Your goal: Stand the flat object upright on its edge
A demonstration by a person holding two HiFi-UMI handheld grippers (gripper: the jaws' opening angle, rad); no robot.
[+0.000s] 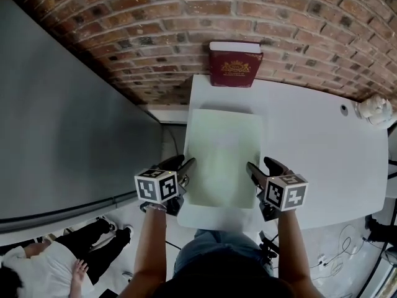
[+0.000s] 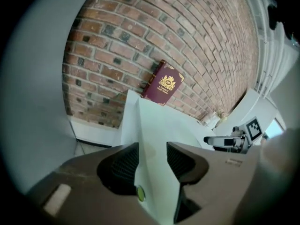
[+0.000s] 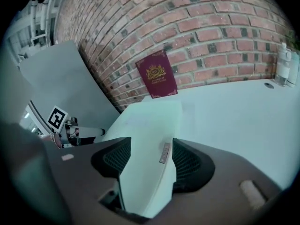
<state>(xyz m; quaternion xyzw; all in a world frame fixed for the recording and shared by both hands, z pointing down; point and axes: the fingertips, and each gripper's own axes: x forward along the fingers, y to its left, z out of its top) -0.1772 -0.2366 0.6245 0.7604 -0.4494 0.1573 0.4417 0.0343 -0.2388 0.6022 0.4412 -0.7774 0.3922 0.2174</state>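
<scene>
Where covered by the jaws, hard to make out: the two corners of the pale green board (image 1: 223, 148) farthest from the maroon book (image 1: 234, 64). Cut off by the frame edge: a seated person (image 1: 37, 266) on the floor, well left of the book. Too blurred to identify: a small white object (image 1: 374, 109) to the book's right. Upright against the brick wall (image 1: 186, 17), gold crest outward, at the far rim of the white table (image 1: 322, 148): the book. Lying on the table directly in front of the book: the board, plain, rectangular, thick-edged, a small label (image 3: 164, 153) on one side. Closed partway onto the corner left of the book, pads against it: the left gripper (image 2: 152, 146). Spread wider, likewise clamped on the corner right of the book: the right gripper (image 3: 151, 142).
</scene>
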